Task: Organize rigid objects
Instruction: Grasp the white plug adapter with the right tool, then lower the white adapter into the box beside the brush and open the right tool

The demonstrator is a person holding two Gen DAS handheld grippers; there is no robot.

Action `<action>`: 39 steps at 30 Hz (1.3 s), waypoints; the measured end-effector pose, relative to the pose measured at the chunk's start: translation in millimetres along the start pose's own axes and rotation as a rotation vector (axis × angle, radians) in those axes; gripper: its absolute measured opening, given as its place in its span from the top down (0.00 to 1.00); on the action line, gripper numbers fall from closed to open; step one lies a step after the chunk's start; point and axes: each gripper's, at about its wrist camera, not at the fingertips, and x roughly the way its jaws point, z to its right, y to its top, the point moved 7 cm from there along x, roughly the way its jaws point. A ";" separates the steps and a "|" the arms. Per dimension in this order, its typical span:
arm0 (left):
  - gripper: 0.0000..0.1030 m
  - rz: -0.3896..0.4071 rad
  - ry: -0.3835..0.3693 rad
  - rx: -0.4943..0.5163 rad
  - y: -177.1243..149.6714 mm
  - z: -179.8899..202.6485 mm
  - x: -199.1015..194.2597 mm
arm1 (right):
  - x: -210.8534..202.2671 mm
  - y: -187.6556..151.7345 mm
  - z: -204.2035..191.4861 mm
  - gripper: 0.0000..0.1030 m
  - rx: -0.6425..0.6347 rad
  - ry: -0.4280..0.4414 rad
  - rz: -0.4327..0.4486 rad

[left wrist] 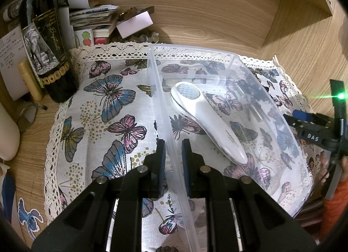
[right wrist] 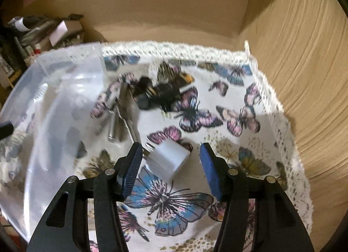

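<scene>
A clear plastic bin stands on a butterfly-print cloth. Inside it lies a white handheld device. My left gripper is shut on the bin's near wall, one pad on each side of it. At the right edge of the left wrist view my right gripper hovers beside the bin. In the right wrist view the right gripper is open over a white charger cube, which lies on the cloth between the fingertips without touching the pads. A blurred bunch of keys and dark small items lie beyond, right of the bin.
A dark wine bottle stands at the cloth's left edge. Stacked papers and small boxes fill the back left corner. Wooden walls close the back and the right side. A sleeve shows at the far right.
</scene>
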 end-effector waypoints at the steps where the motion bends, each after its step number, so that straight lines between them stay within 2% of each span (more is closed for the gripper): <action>1: 0.86 -0.002 0.003 -0.001 -0.1 -0.2 1.0 | 2.9 -1.3 -0.5 0.50 0.001 0.003 -0.007; 5: 0.86 -0.008 0.007 -0.006 -0.1 -1.0 2.8 | 13.1 -5.4 -2.1 0.50 0.009 0.019 -0.017; 7: 0.86 -0.010 0.008 -0.008 0.0 -1.1 3.4 | 16.2 -6.3 -3.0 0.57 0.010 0.035 -0.022; 14: 0.86 -0.009 0.008 -0.008 -0.3 -1.7 3.0 | 2.3 -2.5 -11.8 0.58 -0.025 0.031 0.029; 31: 0.86 -0.013 0.010 -0.012 1.0 -1.1 5.3 | -58.7 51.3 -58.2 0.58 -0.106 0.107 0.223; 39: 0.86 -0.013 0.011 -0.014 1.3 -0.4 5.8 | -66.4 69.9 -90.3 0.58 -0.175 0.152 0.256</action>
